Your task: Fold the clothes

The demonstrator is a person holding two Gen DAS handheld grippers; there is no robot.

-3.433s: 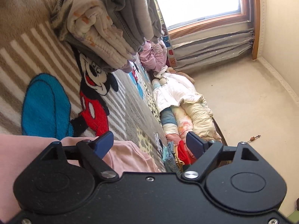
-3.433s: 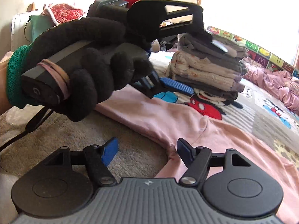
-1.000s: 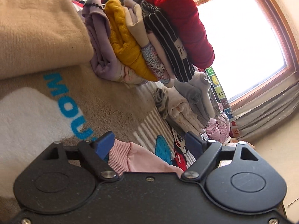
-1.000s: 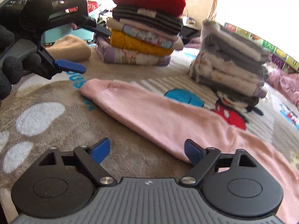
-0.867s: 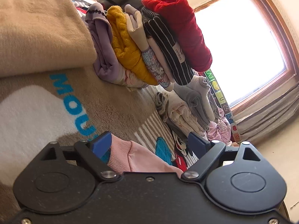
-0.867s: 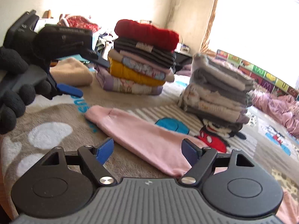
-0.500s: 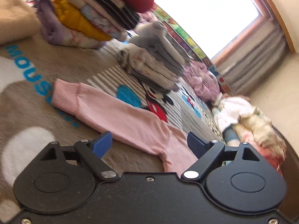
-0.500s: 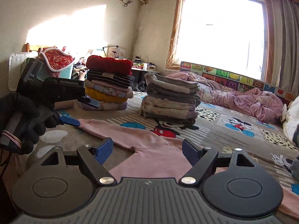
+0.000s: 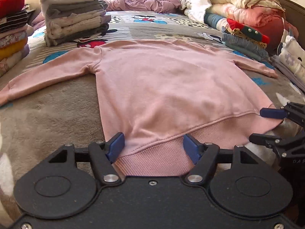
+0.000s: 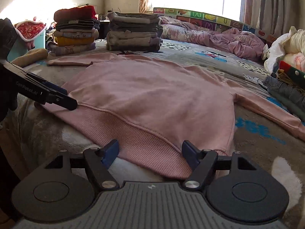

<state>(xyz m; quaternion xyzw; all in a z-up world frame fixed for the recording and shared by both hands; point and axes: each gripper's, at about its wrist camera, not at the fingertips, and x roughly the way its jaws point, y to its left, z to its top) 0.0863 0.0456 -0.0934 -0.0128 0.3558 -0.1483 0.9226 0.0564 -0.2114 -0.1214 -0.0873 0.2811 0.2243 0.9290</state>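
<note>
A pink sweatshirt [image 9: 162, 80] lies spread flat on the Mickey Mouse blanket [image 9: 47, 118], sleeves out to both sides, ribbed hem nearest me. My left gripper [image 9: 152, 147] is at the hem's left part, jaws closing, with the ribbing between its blue pads but not pinched. My right gripper [image 10: 149, 151] is at the hem's right corner of the sweatshirt [image 10: 152, 95], also closing, with cloth between its pads and not gripped. Each gripper shows in the other's view: the right gripper [image 9: 264, 125] at the far hem corner, the left gripper [image 10: 63, 97] in a black-gloved hand.
Behind the sweatshirt stand a grey and beige folded stack [image 10: 133, 32] and a taller stack topped with red [image 10: 74, 28]. A rumpled purple quilt [image 9: 144, 2] lies at the back. Unfolded clothes [image 9: 247, 19] are piled along the right.
Both grippers have swung away from the left sleeve cuff and the stacks to the sweatshirt's hem. The left one has rolled level. Both pairs of jaws stand a little narrower.
</note>
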